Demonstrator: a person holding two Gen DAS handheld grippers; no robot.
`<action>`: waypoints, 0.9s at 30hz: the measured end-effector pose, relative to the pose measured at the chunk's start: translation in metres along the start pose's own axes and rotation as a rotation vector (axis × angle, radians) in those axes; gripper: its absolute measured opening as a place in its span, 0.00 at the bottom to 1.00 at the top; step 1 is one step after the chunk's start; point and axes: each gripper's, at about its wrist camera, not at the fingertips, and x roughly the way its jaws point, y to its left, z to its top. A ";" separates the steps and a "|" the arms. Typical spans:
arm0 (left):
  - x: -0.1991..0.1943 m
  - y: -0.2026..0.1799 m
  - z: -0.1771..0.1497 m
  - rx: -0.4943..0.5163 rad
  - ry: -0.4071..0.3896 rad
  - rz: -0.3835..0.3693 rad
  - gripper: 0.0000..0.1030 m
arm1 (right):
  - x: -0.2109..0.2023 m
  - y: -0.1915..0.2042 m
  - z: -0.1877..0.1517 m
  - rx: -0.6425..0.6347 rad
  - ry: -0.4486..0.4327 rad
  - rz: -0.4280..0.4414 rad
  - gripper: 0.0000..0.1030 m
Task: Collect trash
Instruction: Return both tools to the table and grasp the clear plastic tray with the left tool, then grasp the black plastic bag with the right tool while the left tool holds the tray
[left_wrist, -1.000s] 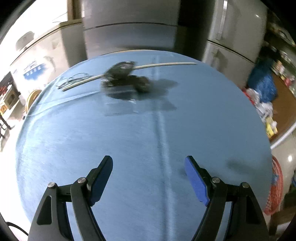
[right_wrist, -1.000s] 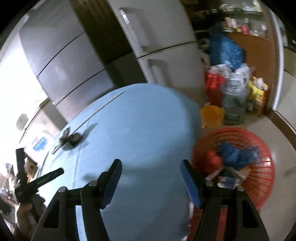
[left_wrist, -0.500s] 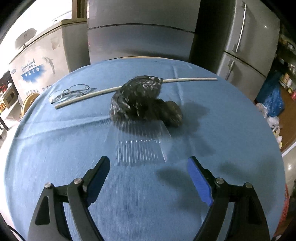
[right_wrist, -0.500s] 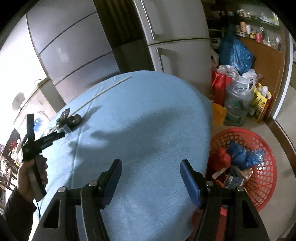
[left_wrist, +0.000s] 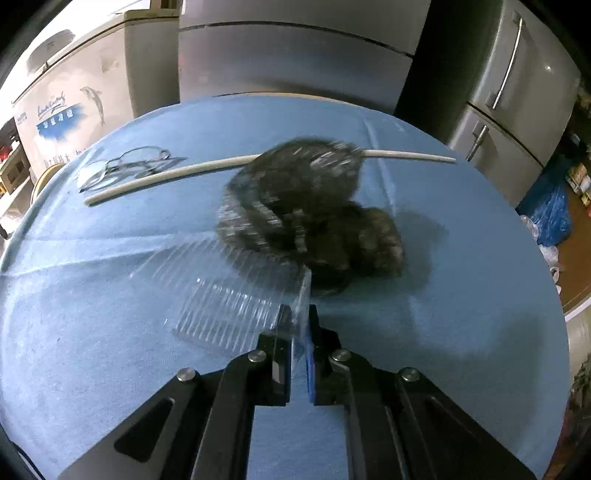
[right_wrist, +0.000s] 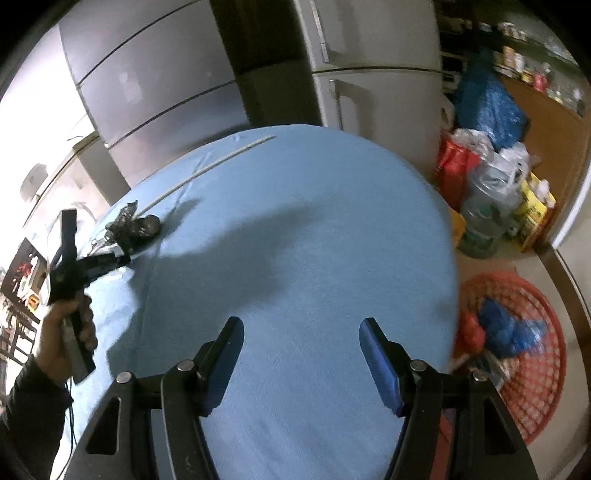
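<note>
A clear ribbed plastic container (left_wrist: 236, 306) lies on the blue table (left_wrist: 461, 295), with a crumpled dark plastic bag (left_wrist: 306, 206) on its far end. My left gripper (left_wrist: 298, 321) is shut on the container's near right edge. In the right wrist view the left gripper (right_wrist: 123, 260) and the bag (right_wrist: 135, 229) show at the far left. My right gripper (right_wrist: 301, 332) is open and empty above the near side of the table. A red mesh basket (right_wrist: 532, 369) with trash stands on the floor to the right.
A pair of glasses (left_wrist: 122, 166) and a long pale stick (left_wrist: 177, 175) lie at the table's back. Grey fridges (left_wrist: 517, 92) stand behind. Blue and red bags and a water jug (right_wrist: 484, 218) crowd the floor at right.
My left gripper moved forward to the container and closed on its edge; the bag looks blurred from motion. My right gripper stayed open, its view shifting slightly.
</note>
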 end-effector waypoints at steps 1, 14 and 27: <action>-0.005 0.006 -0.003 -0.005 0.002 -0.015 0.05 | 0.003 0.006 0.005 -0.008 -0.005 0.011 0.67; -0.042 0.042 0.004 -0.078 -0.126 -0.010 0.91 | 0.049 0.045 0.008 -0.027 0.067 0.118 0.67; 0.004 0.032 0.010 0.052 -0.052 0.007 0.83 | 0.054 0.016 0.000 0.034 0.088 0.077 0.67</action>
